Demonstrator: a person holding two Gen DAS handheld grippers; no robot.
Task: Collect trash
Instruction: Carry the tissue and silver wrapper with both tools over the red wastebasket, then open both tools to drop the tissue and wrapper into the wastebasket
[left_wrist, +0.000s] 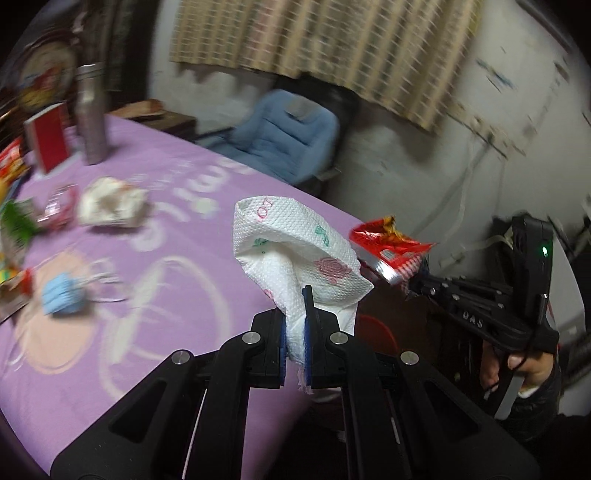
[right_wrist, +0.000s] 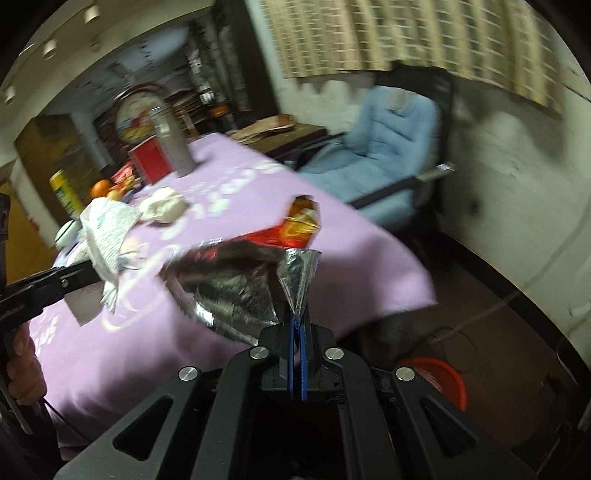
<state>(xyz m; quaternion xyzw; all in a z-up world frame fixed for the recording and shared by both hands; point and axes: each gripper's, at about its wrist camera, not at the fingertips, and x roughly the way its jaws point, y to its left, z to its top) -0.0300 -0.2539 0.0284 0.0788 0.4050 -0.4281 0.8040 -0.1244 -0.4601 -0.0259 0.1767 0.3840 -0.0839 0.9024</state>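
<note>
My left gripper (left_wrist: 295, 325) is shut on a white paper napkin (left_wrist: 295, 251) with printed roses, held above the table's near edge. My right gripper (right_wrist: 297, 332) is shut on a red and silver foil snack bag (right_wrist: 255, 269); both also show in the left wrist view, the gripper (left_wrist: 413, 284) and the bag (left_wrist: 388, 251). The napkin also shows in the right wrist view (right_wrist: 107, 229). A red bin (right_wrist: 439, 380) stands on the floor beside the table. A crumpled paper wad (left_wrist: 110, 201), a blue face mask (left_wrist: 62, 295) and small wrappers (left_wrist: 59, 208) lie on the purple tablecloth (left_wrist: 177, 258).
A metal bottle (left_wrist: 90, 114) and a red box (left_wrist: 48, 136) stand at the table's far end. A yellow can (right_wrist: 66, 194) and oranges (right_wrist: 101, 188) sit at its left side. A blue chair (right_wrist: 380, 155) stands beyond the table, near the wall.
</note>
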